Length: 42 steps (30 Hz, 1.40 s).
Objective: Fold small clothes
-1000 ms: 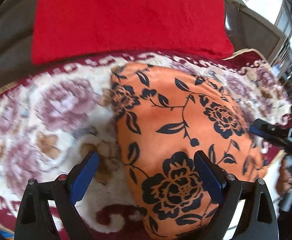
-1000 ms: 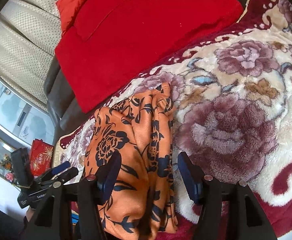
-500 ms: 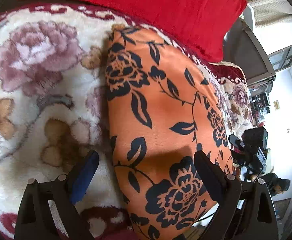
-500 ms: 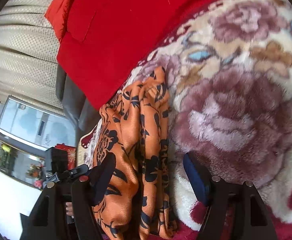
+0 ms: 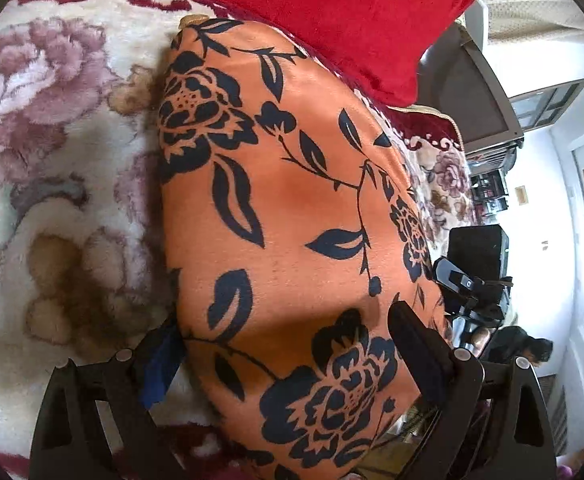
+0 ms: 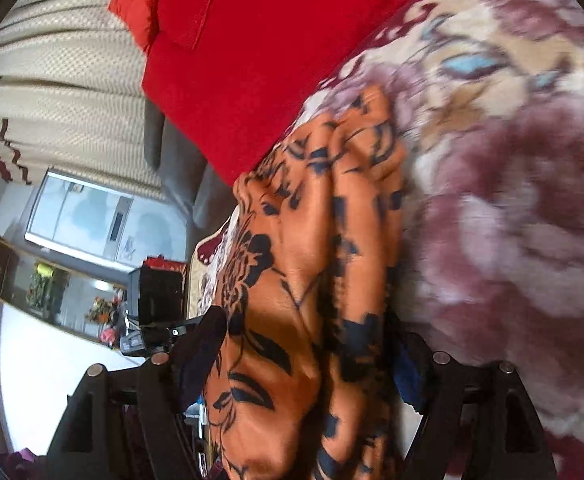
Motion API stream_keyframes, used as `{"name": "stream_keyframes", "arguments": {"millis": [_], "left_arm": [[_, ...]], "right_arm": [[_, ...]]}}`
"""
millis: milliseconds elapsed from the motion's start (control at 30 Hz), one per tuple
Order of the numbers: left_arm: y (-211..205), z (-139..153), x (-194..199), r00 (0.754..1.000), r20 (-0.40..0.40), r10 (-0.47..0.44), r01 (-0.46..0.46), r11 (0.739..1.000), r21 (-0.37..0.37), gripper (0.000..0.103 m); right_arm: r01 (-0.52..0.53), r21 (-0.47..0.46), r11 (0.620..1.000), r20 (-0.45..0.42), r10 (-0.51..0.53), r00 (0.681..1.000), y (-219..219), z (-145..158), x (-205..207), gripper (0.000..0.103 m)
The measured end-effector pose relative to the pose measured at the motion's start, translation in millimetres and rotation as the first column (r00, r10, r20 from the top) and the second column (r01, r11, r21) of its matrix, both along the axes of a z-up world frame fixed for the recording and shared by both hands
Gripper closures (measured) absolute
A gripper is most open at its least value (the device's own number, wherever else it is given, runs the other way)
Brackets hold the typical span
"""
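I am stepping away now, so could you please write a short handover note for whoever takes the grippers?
Left gripper: open, straddling the near end of the orange floral garment.
Right gripper: jaws opening, bunched garment edge between them, not pinched.
Garment lies on the floral plush blanket, in front of the red cushion.
Done: appears already folded over.
Left: grasp the near end and finish the fold.

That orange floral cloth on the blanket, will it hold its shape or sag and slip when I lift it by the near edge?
Likely floppy: the orange floral cloth bunches into soft folds in the right wrist view. Possibly slippery, since its surface shows a smooth sheen. Probably light; it lies on the plush blanket without visibly denting it.
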<state>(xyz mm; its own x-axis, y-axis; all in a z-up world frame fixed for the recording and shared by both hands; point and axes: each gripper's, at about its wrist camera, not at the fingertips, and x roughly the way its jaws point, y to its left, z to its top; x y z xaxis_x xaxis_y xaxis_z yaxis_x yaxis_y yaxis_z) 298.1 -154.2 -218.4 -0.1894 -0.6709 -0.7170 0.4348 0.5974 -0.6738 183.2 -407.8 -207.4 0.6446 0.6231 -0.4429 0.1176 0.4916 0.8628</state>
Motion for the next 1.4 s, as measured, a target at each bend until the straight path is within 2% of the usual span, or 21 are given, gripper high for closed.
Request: {"name": "stream_keyframes", "arguments": {"millis": [100,233,333,433,500,600,633,667,733,933,1067,1233,1400], "left_arm": [[-6,-1,-2,1.0,0.013,-0.009,0.009,1.0,0.012,0.007],[-8,1,-4,0.999,0.026,0.034,-0.034,0.999,0.015,0.007],[-24,5,-17,0.994,0.105,0.02,-0.027,0.998,0.059,0.007],[-31,14,-25,0.988,0.155,0.01,-0.018,0.998,0.054,0.007],[-32,18,-26,0.986,0.167,0.011,-0.019,0.999,0.044,0.011],[-31,23,-24,0.984,0.175,0.019,-0.026,0.999,0.039,0.023],[-29,26,-24,0.983,0.185,0.022,-0.029,0.999,0.039,0.029],[-26,28,-24,0.98,0.196,0.022,-0.031,0.999,0.041,0.037],[-16,33,-23,0.976,0.216,0.024,-0.033,0.999,0.04,0.043],[18,64,-14,0.956,0.281,0.087,-0.093,0.996,0.009,0.043],[49,88,-3,0.931,0.338,0.142,-0.153,0.988,0.005,0.043],[78,100,17,0.891,0.413,0.186,-0.228,0.972,0.054,0.043],[92,91,45,0.883,0.416,0.218,-0.278,0.957,0.088,0.043]], "right_arm": [[-0.004,-0.015,1.0,0.013,0.004,1.0,9,1,4,0.022],[0.0,0.002,1.0,0.039,0.0,0.999,13,0,6,0.019],[0.004,-0.011,1.0,0.048,-0.004,0.999,16,1,6,0.021],[0.006,-0.052,0.999,0.04,-0.004,0.999,27,4,8,0.025],[0.007,-0.079,0.997,0.04,-0.003,0.999,32,7,8,0.027],[0.008,-0.111,0.994,0.05,-0.003,0.999,41,15,8,0.036],[0.009,-0.116,0.993,0.054,-0.003,0.999,42,17,8,0.039],[0.009,-0.124,0.992,0.066,-0.001,0.998,46,22,9,0.041],[0.006,-0.14,0.99,0.089,0.007,0.996,53,32,9,0.047],[-0.041,-0.234,0.971,0.14,0.075,0.987,83,67,21,0.049],[-0.061,-0.264,0.963,0.188,0.113,0.976,109,90,42,0.049],[-0.085,-0.26,0.962,0.215,0.144,0.966,138,95,75,0.049],[-0.085,-0.25,0.964,0.209,0.14,0.968,157,79,104,0.049]]}}
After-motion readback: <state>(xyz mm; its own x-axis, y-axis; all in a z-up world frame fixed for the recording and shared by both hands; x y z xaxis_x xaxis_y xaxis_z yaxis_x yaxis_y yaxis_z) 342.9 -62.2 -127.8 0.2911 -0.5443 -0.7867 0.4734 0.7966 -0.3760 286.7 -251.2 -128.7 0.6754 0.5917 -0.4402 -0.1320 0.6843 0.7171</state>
